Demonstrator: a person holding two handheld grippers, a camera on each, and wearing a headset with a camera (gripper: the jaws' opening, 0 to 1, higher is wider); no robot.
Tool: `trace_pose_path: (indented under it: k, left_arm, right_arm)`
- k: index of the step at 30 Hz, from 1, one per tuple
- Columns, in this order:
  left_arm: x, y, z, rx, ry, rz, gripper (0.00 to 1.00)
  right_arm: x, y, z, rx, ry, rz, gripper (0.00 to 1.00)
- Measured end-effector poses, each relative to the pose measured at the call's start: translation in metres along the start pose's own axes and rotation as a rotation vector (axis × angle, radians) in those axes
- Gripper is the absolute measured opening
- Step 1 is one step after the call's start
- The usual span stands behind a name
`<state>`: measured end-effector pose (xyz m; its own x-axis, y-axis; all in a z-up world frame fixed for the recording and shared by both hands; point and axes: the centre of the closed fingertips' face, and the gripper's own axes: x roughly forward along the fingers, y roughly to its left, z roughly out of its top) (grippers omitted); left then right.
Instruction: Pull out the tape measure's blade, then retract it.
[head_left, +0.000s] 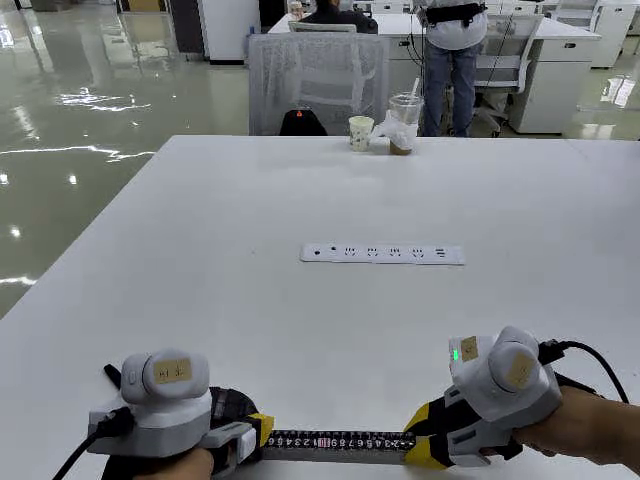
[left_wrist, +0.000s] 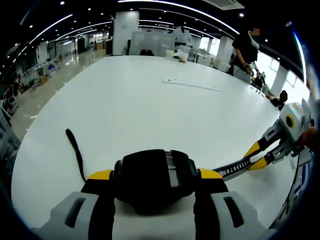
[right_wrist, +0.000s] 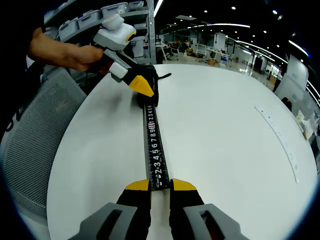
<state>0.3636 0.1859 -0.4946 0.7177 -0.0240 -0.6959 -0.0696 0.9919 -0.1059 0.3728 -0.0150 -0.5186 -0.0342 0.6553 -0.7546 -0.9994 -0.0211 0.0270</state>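
The black tape measure case (left_wrist: 155, 175) sits between the yellow-tipped jaws of my left gripper (left_wrist: 156, 186), which is shut on it. In the head view that case (head_left: 230, 405) is at the bottom left, near the table's front edge, inside the left gripper (head_left: 243, 428). The blade (head_left: 335, 441) is drawn out to the right along the table, numbers facing up. My right gripper (right_wrist: 160, 186) is shut on the blade's (right_wrist: 153, 150) end, also seen at the bottom right as the right gripper (head_left: 416, 437). A black wrist strap (left_wrist: 75, 150) trails from the case.
A white power strip (head_left: 383, 254) lies across the middle of the white table (head_left: 300, 190). Cups (head_left: 361, 131) and a plastic cup with a bag (head_left: 403, 120) stand at the far edge. A mesh chair (head_left: 318, 85) and a standing person (head_left: 455, 50) are beyond the table.
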Motion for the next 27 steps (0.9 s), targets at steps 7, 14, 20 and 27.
trace_pose_path:
  k: [7, 14, 20, 27]
  left_arm:
    - [0.0, 0.0, 0.0, -0.003, -0.002, -0.001, 0.58]
    - [0.001, 0.0, 0.0, -0.008, -0.003, -0.003, 0.58]
    - [0.001, 0.0, 0.0, -0.011, -0.004, -0.004, 0.58]
    - [0.001, 0.0, -0.001, -0.01, -0.002, -0.005, 0.58]
  right_arm:
    - [0.005, 0.0, 0.005, -0.004, -0.004, 0.001, 0.1]
    - [0.012, 0.0, 0.013, -0.007, -0.011, 0.004, 0.1]
    - [0.017, 0.001, 0.02, -0.011, -0.017, 0.008, 0.1]
    - [0.022, 0.002, 0.024, -0.013, -0.02, 0.012, 0.1]
